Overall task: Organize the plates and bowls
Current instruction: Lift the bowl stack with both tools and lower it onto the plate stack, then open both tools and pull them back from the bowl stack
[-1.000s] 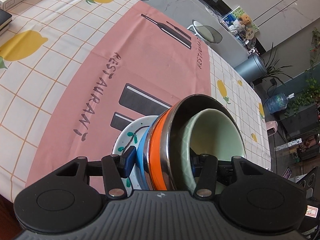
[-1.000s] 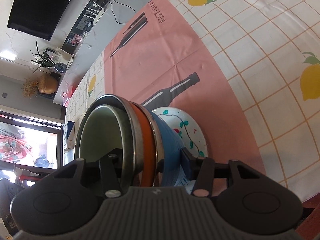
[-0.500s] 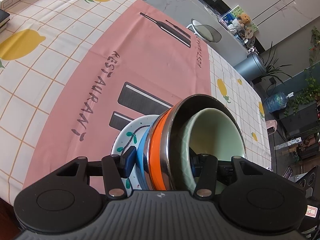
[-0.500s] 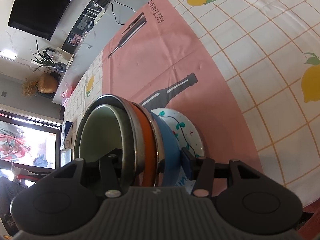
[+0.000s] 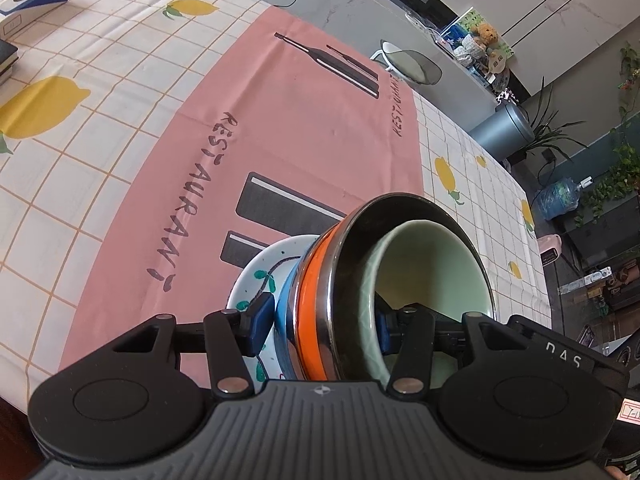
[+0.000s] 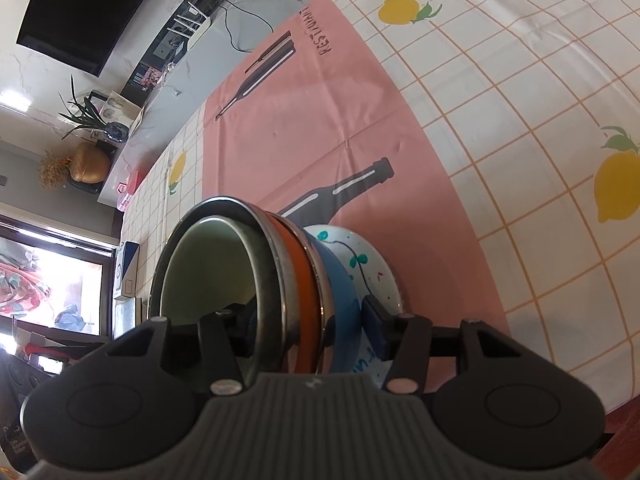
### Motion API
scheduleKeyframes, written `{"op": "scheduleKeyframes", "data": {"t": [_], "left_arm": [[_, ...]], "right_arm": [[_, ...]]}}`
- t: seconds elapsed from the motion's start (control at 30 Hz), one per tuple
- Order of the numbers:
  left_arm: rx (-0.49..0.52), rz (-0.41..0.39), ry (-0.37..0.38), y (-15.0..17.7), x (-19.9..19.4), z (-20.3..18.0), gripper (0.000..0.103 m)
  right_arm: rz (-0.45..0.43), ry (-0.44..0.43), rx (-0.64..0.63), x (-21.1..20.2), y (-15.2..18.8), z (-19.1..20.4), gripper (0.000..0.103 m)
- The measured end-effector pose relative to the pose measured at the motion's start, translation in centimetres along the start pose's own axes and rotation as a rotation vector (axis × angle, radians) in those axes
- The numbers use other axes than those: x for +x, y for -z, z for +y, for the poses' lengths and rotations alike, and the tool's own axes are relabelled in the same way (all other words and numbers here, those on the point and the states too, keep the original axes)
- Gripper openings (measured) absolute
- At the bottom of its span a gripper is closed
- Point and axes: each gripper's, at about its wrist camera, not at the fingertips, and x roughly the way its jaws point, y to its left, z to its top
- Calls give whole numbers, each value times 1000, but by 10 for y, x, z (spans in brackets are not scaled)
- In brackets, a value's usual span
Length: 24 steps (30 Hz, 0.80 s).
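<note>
A pale green bowl point(image 5: 432, 268) nests in a steel-rimmed orange bowl point(image 5: 314, 288), which sits in a blue bowl point(image 5: 286, 300). The stack stands on a white plate with green leaves point(image 5: 260, 268), on the pink mat. My left gripper point(image 5: 322, 322) is shut on the stack's wall, one pad outside the blue bowl and one inside the green bowl. My right gripper point(image 6: 307, 318) straddles the opposite wall. Its jaws are opening: the outer pad stands a sliver off the blue bowl point(image 6: 340, 288), and the inner finger is inside the green bowl point(image 6: 208, 264).
The pink mat point(image 5: 300, 120) lies on a lemon-print tablecloth point(image 6: 540, 100). A blue-and-white box point(image 5: 32, 0) and a dark book point(image 5: 6, 60) sit at the far left. The table's near edge point(image 6: 600, 400) runs just beyond the plate point(image 6: 372, 256).
The right gripper's outer pad has eased away from the blue bowl. The stack, the plate and the left gripper's hold look the same.
</note>
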Motion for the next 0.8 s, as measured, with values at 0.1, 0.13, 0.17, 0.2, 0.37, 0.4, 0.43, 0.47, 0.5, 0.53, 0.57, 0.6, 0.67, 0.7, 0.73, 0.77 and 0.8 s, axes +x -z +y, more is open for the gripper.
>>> {"op": "scheduleKeyframes", "data": {"t": [0.1, 0.13, 0.17, 0.2, 0.37, 0.4, 0.43, 0.47, 0.5, 0.53, 0.57, 0.6, 0.67, 0.7, 0.73, 0.77, 0.8], "left_arm": [[9, 0, 3, -3, -2, -2, 61], [12, -2, 4, -3, -3, -3, 64], [15, -5, 5, -4, -4, -3, 65], [20, -10, 4, -5, -6, -4, 66], [83, -72, -4, -10, -27, -13, 67], [106, -95, -7, -11, -34, -16, 67], [125, -118, -11, -12, -40, -18, 67], [150, -155, -19, -13, -49, -22, 67], [172, -192, -29, -13, -58, -25, 67], [200, -230, -42, -12, -67, -29, 67], [228, -262, -54, -12, -74, -33, 67], [265, -301, -68, -10, -83, -37, 67], [342, -356, -88, -5, -98, -46, 67], [372, -378, -97, -2, -104, -49, 67], [404, -406, -107, 1, -111, -52, 67], [434, -435, -117, 6, -118, -55, 68], [455, -456, -122, 10, -124, -57, 69]], "right_arm": [[-14, 9, -19, -3, -1, 4, 61], [-19, 20, -31, -4, -2, 6, 63], [-24, 31, -41, -5, -2, 8, 65], [-29, 39, -49, -5, -2, 9, 65], [-74, 81, -100, -15, -4, 18, 66], [-92, 92, -123, -20, -4, 21, 67], [-113, 103, -146, -25, -4, 25, 67], [-135, 113, -170, -30, -3, 30, 68], [-163, 125, -201, -37, -2, 35, 69], [-193, 137, -236, -44, -1, 41, 69], [-217, 145, -262, -49, 1, 46, 70], [-245, 154, -295, -56, 4, 52, 71], [-293, 167, -358, -67, 10, 64, 74], [-316, 172, -390, -73, 15, 70, 75], [-336, 175, -420, -77, 19, 75, 76], [-358, 179, -456, -83, 24, 80, 78], [-376, 181, -485, -87, 29, 85, 81]]}}
